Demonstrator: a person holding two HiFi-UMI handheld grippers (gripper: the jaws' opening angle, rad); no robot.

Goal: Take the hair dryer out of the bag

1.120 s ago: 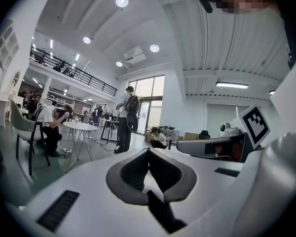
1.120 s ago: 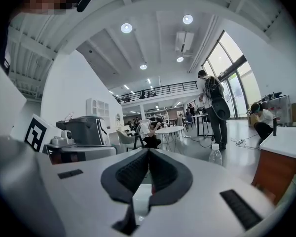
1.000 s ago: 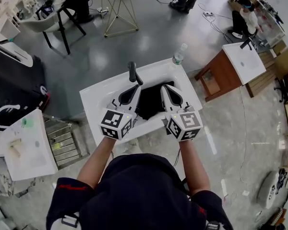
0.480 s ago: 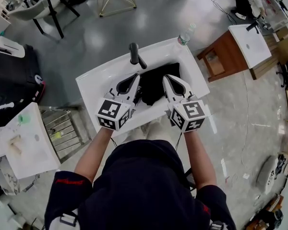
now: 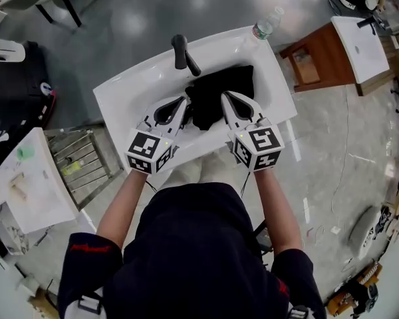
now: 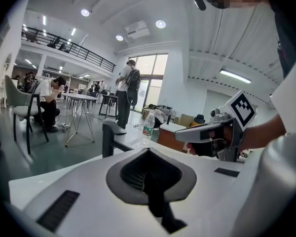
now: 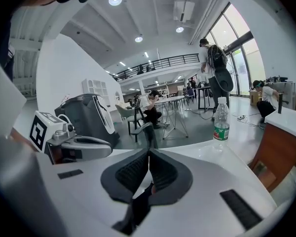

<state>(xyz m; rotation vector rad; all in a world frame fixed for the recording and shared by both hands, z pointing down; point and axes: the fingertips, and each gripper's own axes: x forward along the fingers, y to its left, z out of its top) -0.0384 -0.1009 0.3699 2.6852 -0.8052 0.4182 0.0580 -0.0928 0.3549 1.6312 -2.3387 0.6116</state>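
Note:
A black bag (image 5: 219,93) lies crumpled in the basin of a white sink (image 5: 123,95). No hair dryer shows; whether it is inside the bag cannot be told. My left gripper (image 5: 185,99) hangs at the bag's left edge and my right gripper (image 5: 224,96) over its middle. Both point away from me, and each has its jaws shut with nothing between them. In the left gripper view the left gripper (image 6: 148,150) shows its pads meeting, with the right gripper (image 6: 214,132) beside it. In the right gripper view the right gripper (image 7: 148,152) is shut too, with the left gripper (image 7: 76,147) at the left.
A black faucet (image 5: 181,50) stands at the sink's far rim, just beyond the left gripper. A plastic water bottle (image 5: 266,25) stands on the far right corner. A wooden cabinet (image 5: 312,58) is to the right and a wire rack (image 5: 80,171) to the left.
Both grippers have come down side by side toward the basin and now tilt more downward, close over the bag. Their jaws stayed shut.

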